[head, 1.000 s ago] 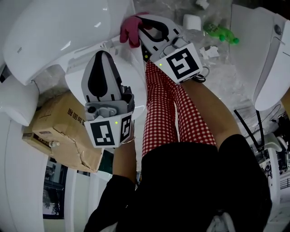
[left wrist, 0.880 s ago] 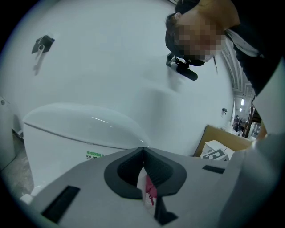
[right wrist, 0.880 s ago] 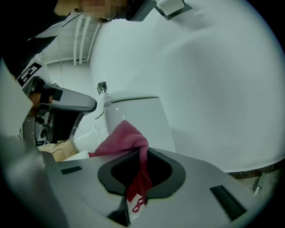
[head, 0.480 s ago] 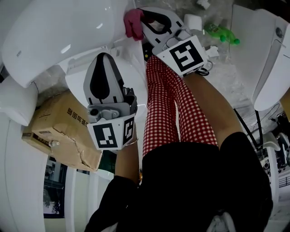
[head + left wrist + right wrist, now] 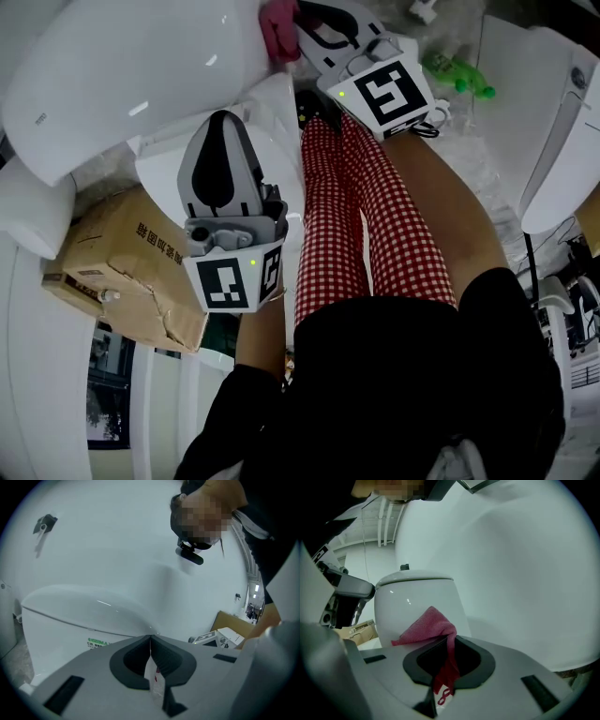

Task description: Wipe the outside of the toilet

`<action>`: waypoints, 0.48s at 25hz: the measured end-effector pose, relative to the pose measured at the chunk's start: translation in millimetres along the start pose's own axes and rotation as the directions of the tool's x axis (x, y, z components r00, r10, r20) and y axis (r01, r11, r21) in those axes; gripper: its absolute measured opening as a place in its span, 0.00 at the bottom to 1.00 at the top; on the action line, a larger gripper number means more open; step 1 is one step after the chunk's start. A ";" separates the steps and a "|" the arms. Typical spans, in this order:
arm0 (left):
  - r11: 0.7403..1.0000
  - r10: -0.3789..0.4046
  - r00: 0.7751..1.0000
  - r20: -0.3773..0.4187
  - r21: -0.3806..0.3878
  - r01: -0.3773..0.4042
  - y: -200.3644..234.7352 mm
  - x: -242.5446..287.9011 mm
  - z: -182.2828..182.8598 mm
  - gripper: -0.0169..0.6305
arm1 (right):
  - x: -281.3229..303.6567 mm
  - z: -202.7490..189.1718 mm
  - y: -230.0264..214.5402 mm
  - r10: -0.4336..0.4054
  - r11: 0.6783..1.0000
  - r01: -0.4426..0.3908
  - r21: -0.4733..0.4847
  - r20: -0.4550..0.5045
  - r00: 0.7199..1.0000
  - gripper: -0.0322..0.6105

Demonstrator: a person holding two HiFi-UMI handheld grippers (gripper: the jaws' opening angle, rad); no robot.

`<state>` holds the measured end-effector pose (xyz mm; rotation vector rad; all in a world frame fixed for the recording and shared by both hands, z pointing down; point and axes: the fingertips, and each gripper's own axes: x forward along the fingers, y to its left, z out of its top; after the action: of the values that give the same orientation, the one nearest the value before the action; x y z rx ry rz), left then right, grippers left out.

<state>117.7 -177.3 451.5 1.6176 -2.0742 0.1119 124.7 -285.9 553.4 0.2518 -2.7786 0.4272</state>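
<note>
Right gripper view: fuzzy pink cloth (image 5: 427,626) pinched in jaws; left gripper (image 5: 150,638) jaws together.

Head view: toilet (image 5: 122,75) upper left. Left tongs (image 5: 218,117) just below it. Box (image 5: 122,262) lies left of those tongs, beneath the toilet. Cloth (image 5: 278,28) sits in the right tongs (image 5: 298,14), at the toilet's right flank. Bottle (image 5: 457,70) lies on the floor (image 5: 469,159) right of them. Second toilet (image 5: 553,122) far right.

Bright, even light; fisheye edges, dark corners.
</note>
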 end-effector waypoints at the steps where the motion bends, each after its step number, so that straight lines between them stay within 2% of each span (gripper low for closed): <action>1: 1.000 -0.006 1.000 -0.002 0.002 0.006 -1.3 1.0 -0.4 0.04 | 1.7 0.1 -2.1 0.002 1.000 -0.002 -0.004 -0.003 1.000 0.14; 12: 1.000 -0.004 1.000 0.000 0.000 0.004 -3.0 2.1 1.7 0.04 | 22.2 8.0 -27.0 -0.005 1.000 0.005 -0.019 -0.001 1.000 0.14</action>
<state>119.5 -180.7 450.3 1.6222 -2.0704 0.1108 107.6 -316.6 560.7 0.2536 -2.7794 0.4001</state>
